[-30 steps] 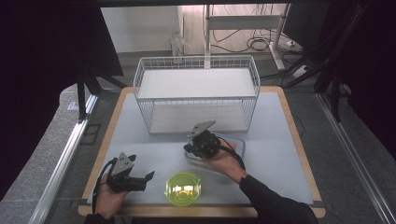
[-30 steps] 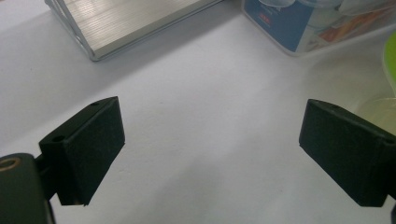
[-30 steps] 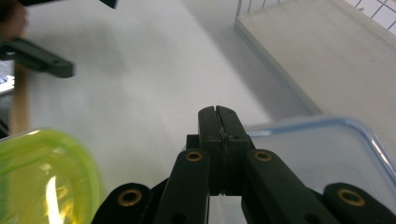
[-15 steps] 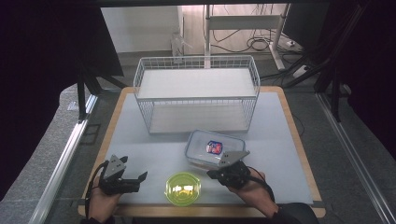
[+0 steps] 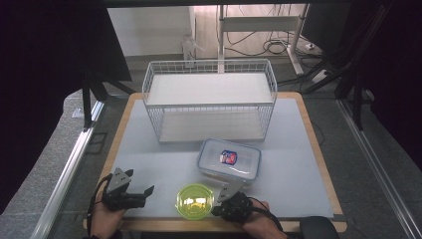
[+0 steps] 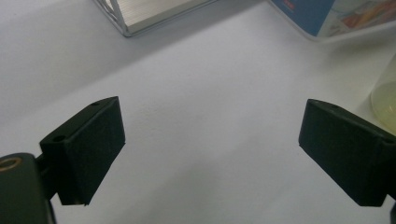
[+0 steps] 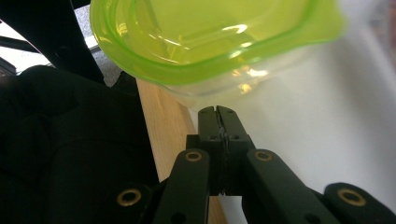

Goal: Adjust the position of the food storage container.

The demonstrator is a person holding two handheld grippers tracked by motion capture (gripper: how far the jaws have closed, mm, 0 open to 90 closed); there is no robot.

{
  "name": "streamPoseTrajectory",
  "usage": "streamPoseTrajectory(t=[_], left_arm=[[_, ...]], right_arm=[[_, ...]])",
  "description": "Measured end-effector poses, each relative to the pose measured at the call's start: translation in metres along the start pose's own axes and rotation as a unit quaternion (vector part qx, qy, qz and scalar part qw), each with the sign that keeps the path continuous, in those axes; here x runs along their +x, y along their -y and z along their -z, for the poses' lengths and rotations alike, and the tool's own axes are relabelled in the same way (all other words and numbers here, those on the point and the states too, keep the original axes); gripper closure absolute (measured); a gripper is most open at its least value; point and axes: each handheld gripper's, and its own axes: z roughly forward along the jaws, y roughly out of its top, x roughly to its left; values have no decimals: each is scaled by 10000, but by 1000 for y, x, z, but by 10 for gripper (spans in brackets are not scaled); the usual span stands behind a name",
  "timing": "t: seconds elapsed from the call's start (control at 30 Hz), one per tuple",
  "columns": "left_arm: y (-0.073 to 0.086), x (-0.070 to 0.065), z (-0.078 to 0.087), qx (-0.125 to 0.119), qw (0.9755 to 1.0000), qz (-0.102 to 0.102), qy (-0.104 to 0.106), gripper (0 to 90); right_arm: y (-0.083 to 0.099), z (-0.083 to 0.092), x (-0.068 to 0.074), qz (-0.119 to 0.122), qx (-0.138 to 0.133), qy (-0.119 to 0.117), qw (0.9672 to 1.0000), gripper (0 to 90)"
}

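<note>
Container (image 7: 210, 42) just beyond closed right fingers (image 7: 218, 122).

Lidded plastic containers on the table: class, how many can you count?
2: a round clear container with a green lid near the front edge, and a rectangular clear lidded box before the white wire basket.

Left hand-held gripper (image 5: 142, 190) low, jaws wide apart; right hand-held gripper (image 7: 218, 113) low, jaws pressed together
</note>
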Motion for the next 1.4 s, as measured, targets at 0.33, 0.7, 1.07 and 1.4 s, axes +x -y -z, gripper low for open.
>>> streamPoseTrajectory(t=[0.33, 0.7, 1.07, 1.4], left_arm=[[-2, -1, 1, 8, 10000, 27, 59, 73], [3, -8, 11, 170, 9995, -67, 273, 83], [4, -7, 10, 260, 9995, -103, 166, 119], [9, 3, 14, 351, 9994, 50, -54, 130]], right_arm=[[-11, -20, 0, -154, -39, -99, 9998, 891], [-19, -23, 6, -101, -125, -263, 9995, 892], [-34, -43, 10, 48, -63, -431, 9990, 891], [-63, -69, -1, 84, -88, -312, 9994, 892]])
